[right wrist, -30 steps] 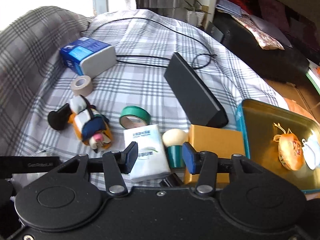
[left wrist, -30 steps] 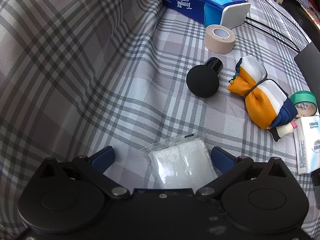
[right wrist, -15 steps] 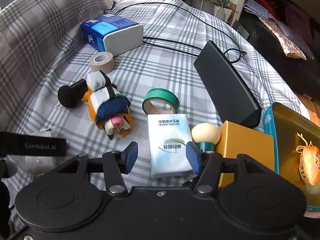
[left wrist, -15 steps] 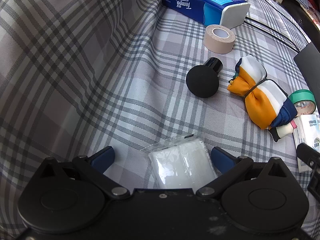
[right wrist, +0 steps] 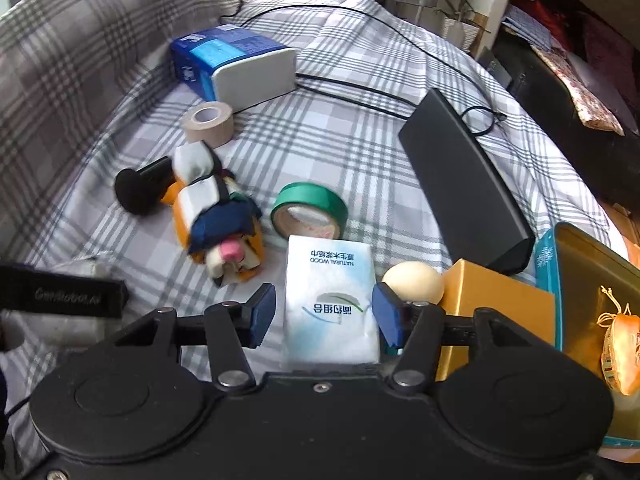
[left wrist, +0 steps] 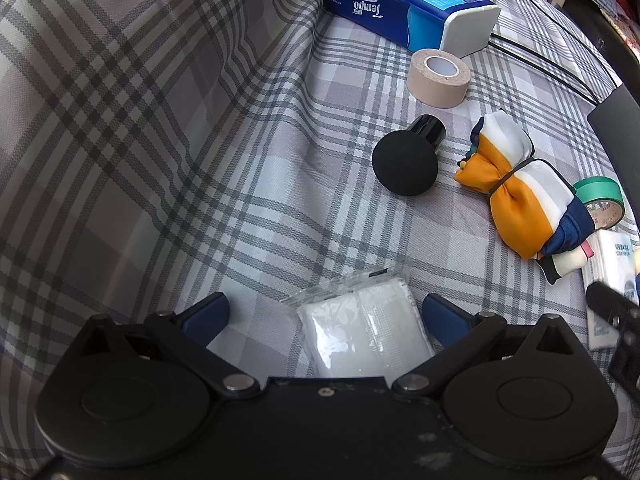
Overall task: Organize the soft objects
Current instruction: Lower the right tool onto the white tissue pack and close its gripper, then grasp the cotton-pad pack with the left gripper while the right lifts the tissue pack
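My left gripper (left wrist: 323,316) is open, its blue pads on either side of a clear packet of white pads (left wrist: 362,336) lying on the plaid sofa. My right gripper (right wrist: 325,312) is open around a white tissue pack (right wrist: 329,292), not closed on it. A tied orange, white and navy cloth bundle (left wrist: 524,196) (right wrist: 216,224) lies between them. A black sponge puff (left wrist: 405,162) (right wrist: 134,196) lies beside the bundle. A cream sponge ball (right wrist: 414,280) sits right of the tissue pack.
A blue Tempo tissue box (right wrist: 236,62), beige tape roll (right wrist: 207,123), green tape roll (right wrist: 309,210), black case (right wrist: 464,180) and cables lie on the sofa. A gold box (right wrist: 500,304) and a teal tin tray (right wrist: 592,280) with a small orange pouch stand at right.
My right gripper has moved forward and left over the tissue pack, which now lies between its pads. The left gripper has stayed still over the packet.
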